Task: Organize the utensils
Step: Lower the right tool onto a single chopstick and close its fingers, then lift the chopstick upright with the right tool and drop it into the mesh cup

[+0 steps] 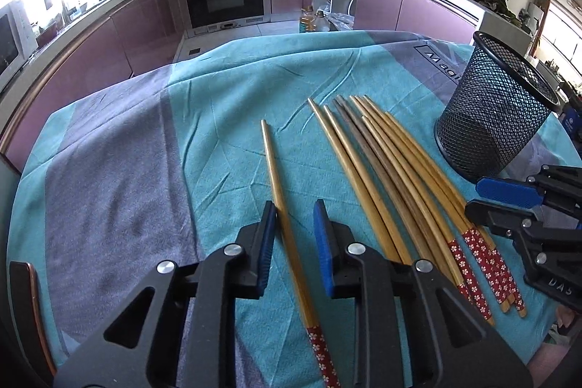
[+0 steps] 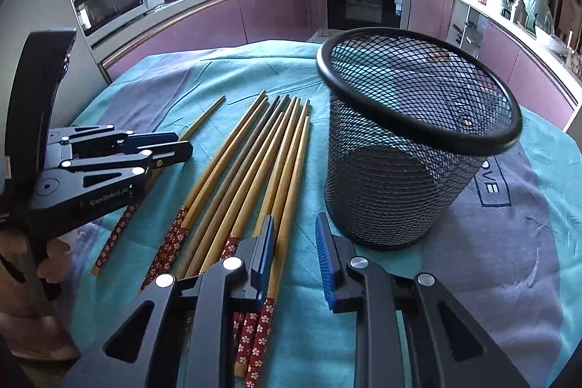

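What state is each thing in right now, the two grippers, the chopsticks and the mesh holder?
Left gripper: jaws open, straddling the lone chopstick.
Right gripper: jaws open, holding nothing.
Lone chopstick: flat on the cloth, apart from the rest.
Chopstick bundle: lying flat together, not in the holder.
Mesh holder: upright, no chopsticks inside.

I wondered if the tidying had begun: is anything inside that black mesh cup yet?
No chopsticks stand in the mesh cup; they all lie on the cloth beside it. Through the mesh its floor looks bare, though the near wall hides part of it.
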Tool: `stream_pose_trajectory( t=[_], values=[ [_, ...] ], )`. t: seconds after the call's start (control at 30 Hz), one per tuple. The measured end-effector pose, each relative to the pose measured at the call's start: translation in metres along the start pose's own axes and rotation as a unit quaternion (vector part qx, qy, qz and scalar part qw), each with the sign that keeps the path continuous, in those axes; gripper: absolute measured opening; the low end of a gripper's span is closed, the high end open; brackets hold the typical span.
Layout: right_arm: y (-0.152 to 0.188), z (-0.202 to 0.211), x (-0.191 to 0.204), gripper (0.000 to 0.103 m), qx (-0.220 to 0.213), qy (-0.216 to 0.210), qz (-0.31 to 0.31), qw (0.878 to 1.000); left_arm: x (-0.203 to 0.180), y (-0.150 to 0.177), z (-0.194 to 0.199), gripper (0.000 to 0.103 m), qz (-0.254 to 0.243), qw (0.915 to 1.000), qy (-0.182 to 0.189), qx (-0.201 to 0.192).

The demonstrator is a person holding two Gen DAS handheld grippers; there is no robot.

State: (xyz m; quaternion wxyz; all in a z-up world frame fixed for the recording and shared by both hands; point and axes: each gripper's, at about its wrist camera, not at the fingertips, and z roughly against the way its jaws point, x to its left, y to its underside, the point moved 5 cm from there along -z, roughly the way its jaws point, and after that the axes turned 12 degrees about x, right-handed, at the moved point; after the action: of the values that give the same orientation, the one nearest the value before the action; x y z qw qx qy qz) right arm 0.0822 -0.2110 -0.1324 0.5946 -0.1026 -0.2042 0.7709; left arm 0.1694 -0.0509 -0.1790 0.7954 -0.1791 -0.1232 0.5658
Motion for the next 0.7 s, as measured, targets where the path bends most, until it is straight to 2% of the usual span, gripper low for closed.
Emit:
stream_pose_trajectory(
  t=[0.17, 0.27, 0.37, 0.47, 0.7],
  values=[
    [0.002, -0.006, -0.004, 0.023, 0.018, -0.001, -0.013, 1.0, 0.0, 0.001, 0.003, 0.02, -0.001, 1.0, 0.004, 0.001],
    [0.001, -0.008, 0.001, 0.023, 0.014, 0.017, -0.002, 1.0, 0.001, 0.0, 0.003, 0.019, -0.002, 1.0, 0.004, 0.001],
    [-0.002, -0.01, 0.004, 0.021, 0.011, 0.014, -0.003, 1.0, 0.001, -0.001, 0.003, 0.014, -0.003, 1.0, 0.003, 0.001],
    [-0.005, -0.012, 0.003, 0.007, 0.011, -0.009, -0.013, 1.0, 0.001, -0.003, 0.001, 0.009, 0.0, 1.0, 0.004, 0.002],
    [-0.003, 0.002, -0.004, 0.006, -0.007, -0.04, -0.03, 0.999, 0.007, 0.001, 0.007, 0.008, 0.021, 0.9997, 0.012, -0.005]
  ],
)
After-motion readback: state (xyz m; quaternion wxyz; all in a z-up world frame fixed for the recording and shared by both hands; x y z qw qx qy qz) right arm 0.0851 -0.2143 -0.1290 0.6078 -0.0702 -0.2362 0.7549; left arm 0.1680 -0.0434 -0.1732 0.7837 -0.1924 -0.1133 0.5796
